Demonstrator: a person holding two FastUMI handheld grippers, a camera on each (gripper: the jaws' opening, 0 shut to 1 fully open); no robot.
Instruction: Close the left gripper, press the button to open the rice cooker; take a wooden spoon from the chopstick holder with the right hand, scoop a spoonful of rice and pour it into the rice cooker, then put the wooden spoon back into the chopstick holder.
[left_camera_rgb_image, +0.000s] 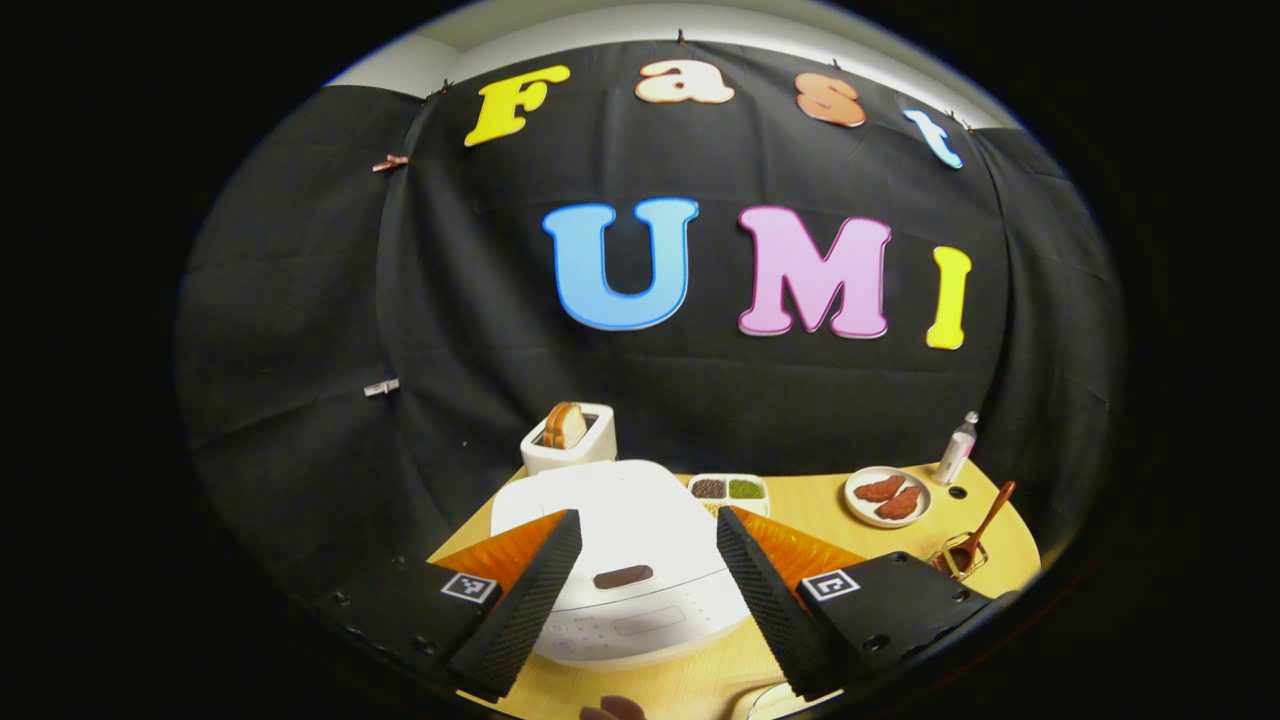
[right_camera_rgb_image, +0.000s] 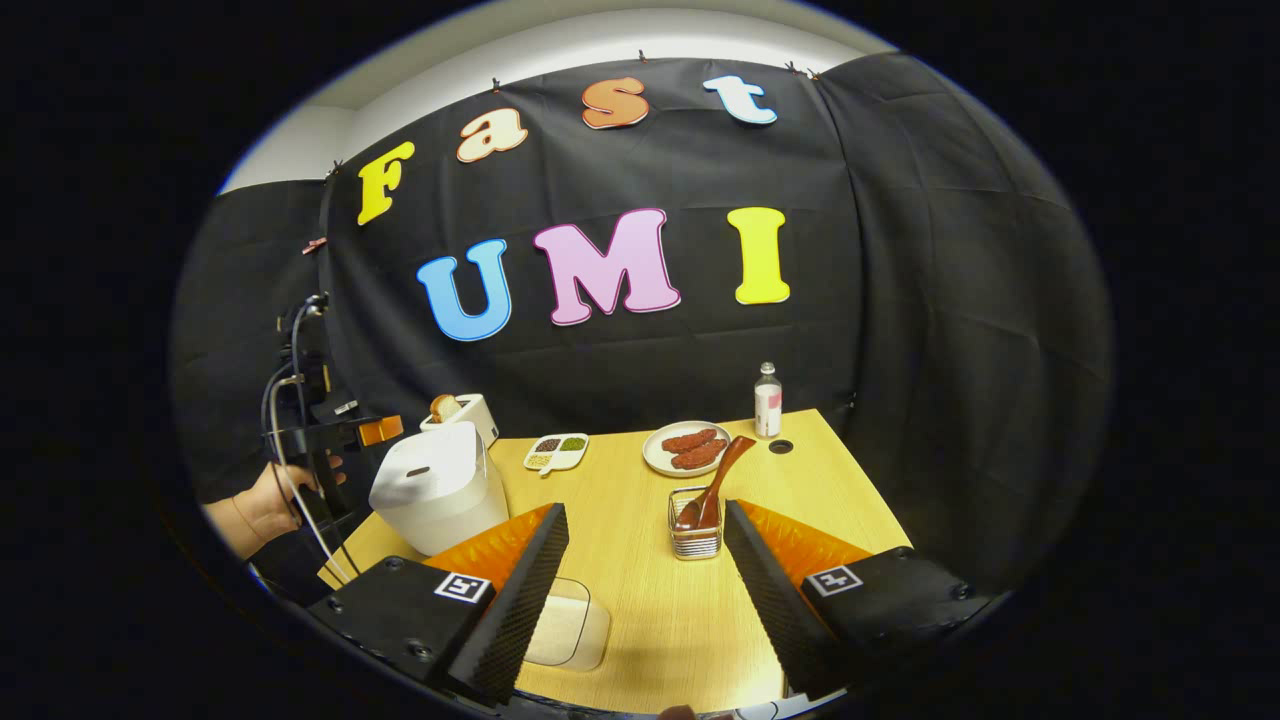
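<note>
Rice cooker (left_camera_rgb_image: 625, 540) first, since that's what the next move hangs on: in the left gripper view it sits right below and ahead of the left gripper (left_camera_rgb_image: 648, 575), lid shut, with the dark oval button (left_camera_rgb_image: 623, 576) on the front of the lid landing almost dead center between the two fingers. So the button is straight ahead and slightly down, no sideways hunting needed. Catch is the left gripper's fingers are spread wide, nothing between them, and the task wants them pressed together before poking, so I'd say that step isn't done yet.

Right gripper (right_camera_rgb_image: 645, 585) is also spread wide and empty, hovering over the table (right_camera_rgb_image: 640, 600). Just under its left finger there's a clear container (right_camera_rgb_image: 570, 630) with what looks like rice. A bit farther, nearly centered between its fingers, is the wire chopstick holder (right_camera_rgb_image: 695, 535) with the wooden spoon (right_camera_rgb_image: 712, 485) in it, bowl down, handle leaning up and to the right, away from the camera. That tilt matters for the grab later, but it's clearly the right hand's job, since the holder is well apart from the cooker.

Farther back in the right gripper view: the cooker off to the left with the person's hand (right_camera_rgb_image: 262, 503) beside it holding the other gripper, then a plate (right_camera_rgb_image: 685, 447), a divided dish (right_camera_rgb_image: 556, 451), a toaster (right_camera_rgb_image: 462, 412) and a bottle (right_camera_rgb_image: 767, 400) by the wall.
</note>
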